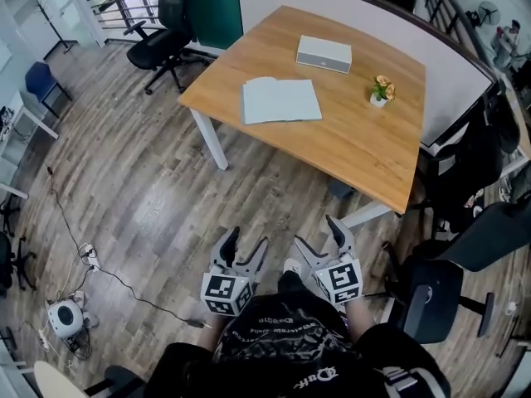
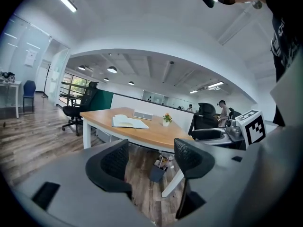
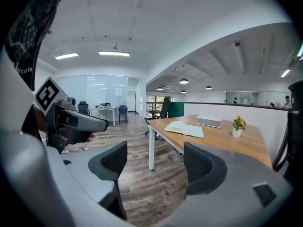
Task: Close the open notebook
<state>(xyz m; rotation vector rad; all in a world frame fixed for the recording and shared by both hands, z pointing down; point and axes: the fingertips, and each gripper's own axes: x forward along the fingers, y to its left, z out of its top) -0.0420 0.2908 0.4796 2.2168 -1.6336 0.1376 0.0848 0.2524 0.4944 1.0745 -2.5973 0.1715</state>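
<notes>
Seen from your head, the notebook [image 1: 280, 100] was too small for anything on its pages to be read. The grey box [image 1: 323, 53] behind it was too small to tell what it was. Your chest covered the handles of the left gripper [image 1: 248, 239] and the right gripper [image 1: 317, 232], and your hands with them. The black chair [image 1: 431, 298] at your right ran off the picture's edge. In the left gripper view the far person [image 2: 221, 109] was too small to make out. In the right gripper view the gripper's own body covered the near end of the table [image 3: 232, 138].

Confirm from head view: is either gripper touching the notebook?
No, the left gripper and right gripper hang open above the floor, well short of the table where the notebook lies open.
</notes>
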